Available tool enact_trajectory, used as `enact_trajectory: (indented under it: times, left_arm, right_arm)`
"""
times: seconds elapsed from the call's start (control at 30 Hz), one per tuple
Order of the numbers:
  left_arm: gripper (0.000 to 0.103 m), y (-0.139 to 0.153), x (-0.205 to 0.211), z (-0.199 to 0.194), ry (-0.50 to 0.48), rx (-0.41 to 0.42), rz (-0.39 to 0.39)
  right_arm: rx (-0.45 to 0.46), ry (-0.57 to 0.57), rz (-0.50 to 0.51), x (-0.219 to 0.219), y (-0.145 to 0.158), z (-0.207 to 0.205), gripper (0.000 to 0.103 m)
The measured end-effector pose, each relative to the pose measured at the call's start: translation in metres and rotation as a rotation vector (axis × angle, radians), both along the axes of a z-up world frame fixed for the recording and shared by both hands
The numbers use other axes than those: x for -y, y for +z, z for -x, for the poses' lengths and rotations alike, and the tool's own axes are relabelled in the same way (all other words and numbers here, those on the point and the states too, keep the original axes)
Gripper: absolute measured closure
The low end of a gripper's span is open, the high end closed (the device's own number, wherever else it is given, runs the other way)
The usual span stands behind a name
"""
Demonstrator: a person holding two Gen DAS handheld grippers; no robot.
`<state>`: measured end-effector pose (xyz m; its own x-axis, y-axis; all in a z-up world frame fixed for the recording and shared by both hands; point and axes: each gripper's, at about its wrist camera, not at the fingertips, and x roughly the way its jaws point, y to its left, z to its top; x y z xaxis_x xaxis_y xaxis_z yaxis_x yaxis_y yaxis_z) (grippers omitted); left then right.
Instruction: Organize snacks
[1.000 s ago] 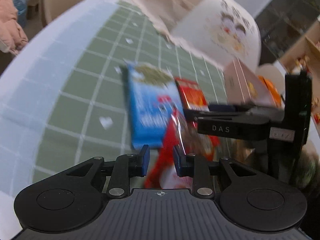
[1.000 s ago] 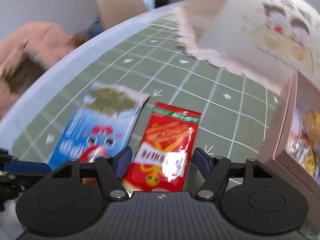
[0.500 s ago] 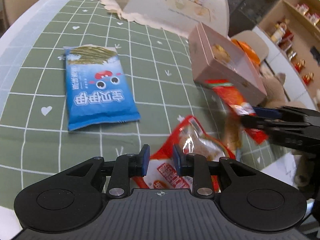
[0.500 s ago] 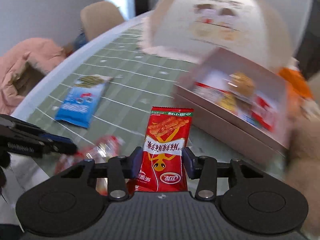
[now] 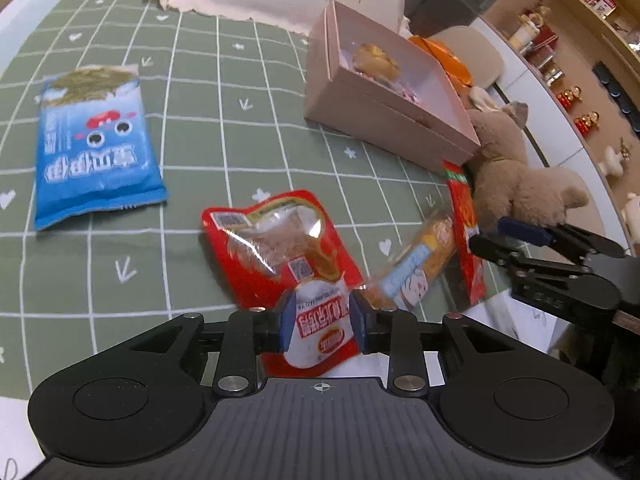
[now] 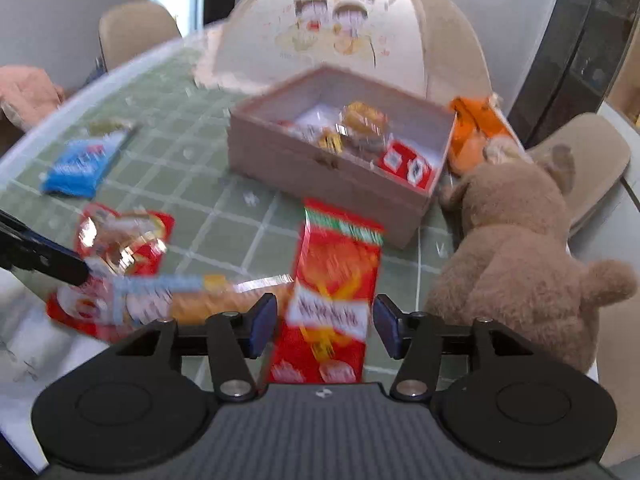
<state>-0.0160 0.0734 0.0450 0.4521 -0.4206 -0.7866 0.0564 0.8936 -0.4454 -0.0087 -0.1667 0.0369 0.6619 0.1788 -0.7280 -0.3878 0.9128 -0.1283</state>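
Note:
My left gripper (image 5: pixel 321 320) is shut on the near end of a red pouch with a clear window (image 5: pixel 280 248), which lies on the green checked cloth. My right gripper (image 6: pixel 325 330) is shut on a red snack packet with a green top band (image 6: pixel 336 276), held upright in front of the open pink box (image 6: pixel 320 168). The box holds several small snacks. A blue seaweed packet (image 5: pixel 94 152) lies at the left. A long orange and blue wrapped roll (image 5: pixel 420 264) lies between the two red packs.
A brown plush bear (image 6: pixel 516 256) sits right of the box. An orange bag (image 6: pixel 476 136) lies behind it. A domed food cover (image 6: pixel 332 32) stands behind the box. The table edge and white paper (image 5: pixel 516 320) are near the grippers. Shelves stand at the far right.
The right gripper has carried the red packet toward the pink box, which is now closer. The left gripper still holds the red pouch. The long wrapped roll has come into view.

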Motion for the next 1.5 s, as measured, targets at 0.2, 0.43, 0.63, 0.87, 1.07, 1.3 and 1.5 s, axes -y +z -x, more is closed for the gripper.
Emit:
enact_trajectory:
  times: [0.2, 0.43, 0.63, 0.87, 1.07, 1.3, 1.5]
  left_arm:
    - [0.07, -0.009, -0.031, -0.004, 0.199, -0.041, 0.0]
    - [0.07, -0.02, -0.043, 0.0, 0.214, -0.072, 0.092]
    - [0.066, -0.024, -0.024, -0.007, 0.152, -0.049, 0.179]
    - [0.056, 0.001, 0.011, -0.02, 0.007, 0.044, 0.164]
    - [0.043, -0.014, 0.029, -0.042, -0.033, -0.018, 0.14]
    - [0.052, -0.026, 0.023, -0.051, 0.002, -0.067, 0.15]
    - [0.062, -0.027, 0.017, -0.048, -0.004, -0.077, 0.131]
  right_arm:
    - [-0.021, 0.127, -0.151, -0.03, 0.012, -0.003, 0.05]
    - [-0.127, 0.219, -0.057, -0.093, -0.025, -0.035, 0.077]
    - [-0.212, 0.246, -0.074, -0.066, -0.04, -0.021, 0.077]
    - [-0.195, 0.211, -0.096, -0.044, -0.039, -0.015, 0.077]
    - [-0.182, 0.185, -0.141, -0.031, -0.042, -0.013, 0.077]
    - [-0.143, 0.167, -0.1, -0.03, -0.041, -0.008, 0.077]
    - [-0.099, 0.16, 0.004, -0.036, -0.041, -0.001, 0.077]
